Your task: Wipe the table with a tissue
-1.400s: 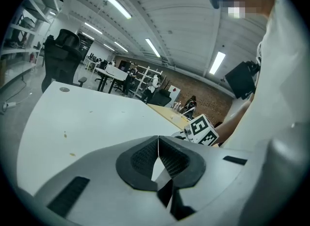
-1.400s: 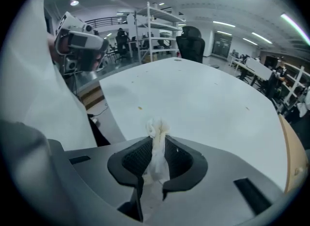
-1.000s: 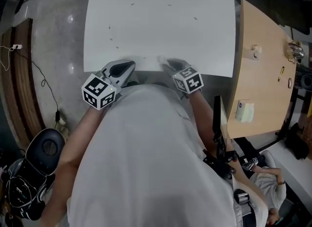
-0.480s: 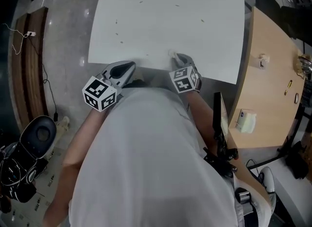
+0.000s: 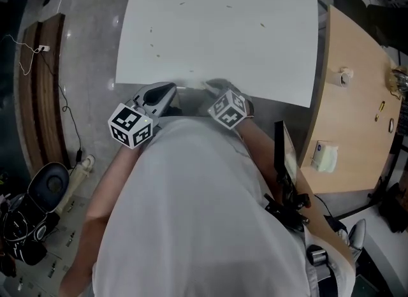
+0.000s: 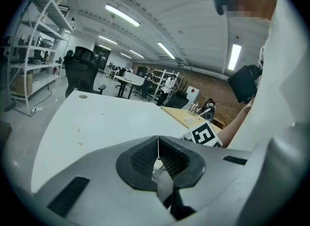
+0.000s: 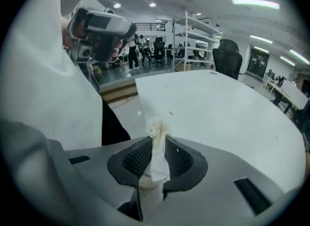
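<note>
At the near edge of the table [image 5: 217, 28]: right gripper [image 5: 213, 87] holds the tissue [image 7: 156, 147], nearer arm for the wipe.
Jaws half closed, pinching the tissue; wad upright, tip pointing at specks [image 5: 152, 44] farther across. Left gripper [image 5: 167, 90] jaws together, empty. Head view barely shows the tissue; right gripper view shows it plainly.
</note>
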`<act>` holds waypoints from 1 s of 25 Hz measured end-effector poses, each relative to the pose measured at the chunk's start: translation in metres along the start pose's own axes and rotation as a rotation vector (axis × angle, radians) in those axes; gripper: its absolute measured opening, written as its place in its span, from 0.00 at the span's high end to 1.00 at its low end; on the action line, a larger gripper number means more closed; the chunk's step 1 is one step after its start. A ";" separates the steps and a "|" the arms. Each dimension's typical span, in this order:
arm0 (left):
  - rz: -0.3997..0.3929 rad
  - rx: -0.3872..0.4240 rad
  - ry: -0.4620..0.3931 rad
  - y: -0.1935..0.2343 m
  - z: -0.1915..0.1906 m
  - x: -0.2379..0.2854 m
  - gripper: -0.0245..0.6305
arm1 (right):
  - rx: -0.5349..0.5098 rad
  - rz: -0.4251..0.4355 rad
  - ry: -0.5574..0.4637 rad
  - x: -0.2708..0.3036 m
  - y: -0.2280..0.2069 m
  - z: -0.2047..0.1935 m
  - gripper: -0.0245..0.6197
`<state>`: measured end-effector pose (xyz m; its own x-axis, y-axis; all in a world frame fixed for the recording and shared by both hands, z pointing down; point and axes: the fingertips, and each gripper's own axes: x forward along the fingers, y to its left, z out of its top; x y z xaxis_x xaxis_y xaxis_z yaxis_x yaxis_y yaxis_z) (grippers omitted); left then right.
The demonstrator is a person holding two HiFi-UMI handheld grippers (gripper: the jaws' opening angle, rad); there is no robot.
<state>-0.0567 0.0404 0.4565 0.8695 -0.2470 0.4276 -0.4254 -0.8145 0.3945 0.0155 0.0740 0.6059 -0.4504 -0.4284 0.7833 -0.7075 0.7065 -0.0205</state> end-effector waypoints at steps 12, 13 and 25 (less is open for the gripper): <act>-0.077 0.009 -0.012 0.033 0.001 -0.019 0.95 | 0.571 -0.458 -0.066 -0.065 -0.117 -0.069 0.84; -0.078 0.006 -0.007 0.038 0.000 -0.023 0.95 | 0.622 -0.499 -0.067 -0.073 -0.131 -0.080 0.84; -0.103 0.003 0.018 0.074 -0.003 -0.047 0.95 | 0.599 -0.530 -0.056 -0.065 -0.151 -0.078 0.76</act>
<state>-0.1301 -0.0063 0.4679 0.9039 -0.1521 0.3998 -0.3332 -0.8364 0.4352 0.1943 0.0390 0.6070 0.0118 -0.6608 0.7504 -0.9999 -0.0147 0.0028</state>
